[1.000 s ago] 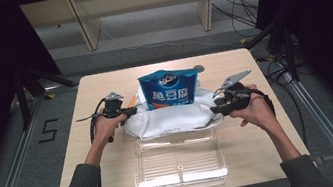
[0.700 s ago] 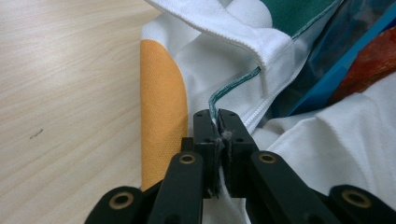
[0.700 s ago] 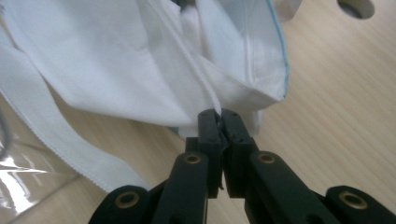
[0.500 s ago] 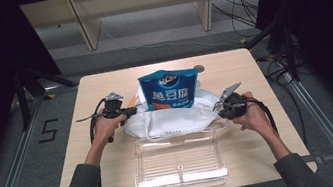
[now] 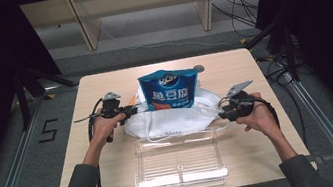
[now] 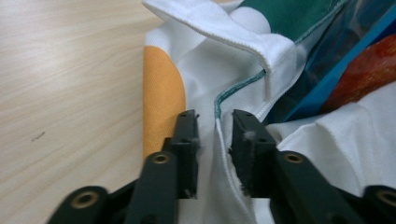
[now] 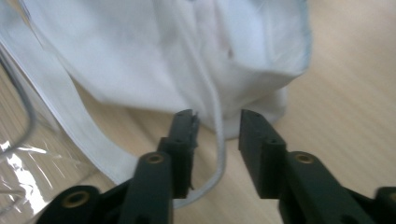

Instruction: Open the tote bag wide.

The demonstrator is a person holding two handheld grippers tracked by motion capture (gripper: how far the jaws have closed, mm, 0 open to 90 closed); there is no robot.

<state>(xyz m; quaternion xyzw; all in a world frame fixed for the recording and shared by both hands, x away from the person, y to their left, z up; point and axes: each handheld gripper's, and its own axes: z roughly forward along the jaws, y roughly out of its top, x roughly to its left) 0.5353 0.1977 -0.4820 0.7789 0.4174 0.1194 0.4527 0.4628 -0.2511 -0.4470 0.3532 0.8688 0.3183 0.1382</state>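
A white cloth bag [image 5: 174,120] lies on the wooden table [image 5: 246,68], and a blue snack packet [image 5: 170,90] stands out of its mouth. My left gripper [image 5: 132,111] is at the bag's left end. In the left gripper view the left gripper [image 6: 215,116] has just been opening, and the bag's stitched hem [image 6: 223,154] stands loose between the jaws beside an orange patch [image 6: 161,88]. My right gripper [image 5: 222,111] is at the bag's right end. It [image 7: 218,116] has just been opening too, with a white cord [image 7: 217,135] passing free between its jaws.
A clear plastic tray [image 5: 182,177] sits on the table's near side, just in front of the bag; its edge [image 7: 18,177] shows at the left of the right gripper view. Bare tabletop lies to the left and right of the bag. Shelving stands beyond the table.
My right hand has come down and a little nearer, and the bag's right end has sunk with it. Both grippers' jaws have parted. The left hand has stayed in place.
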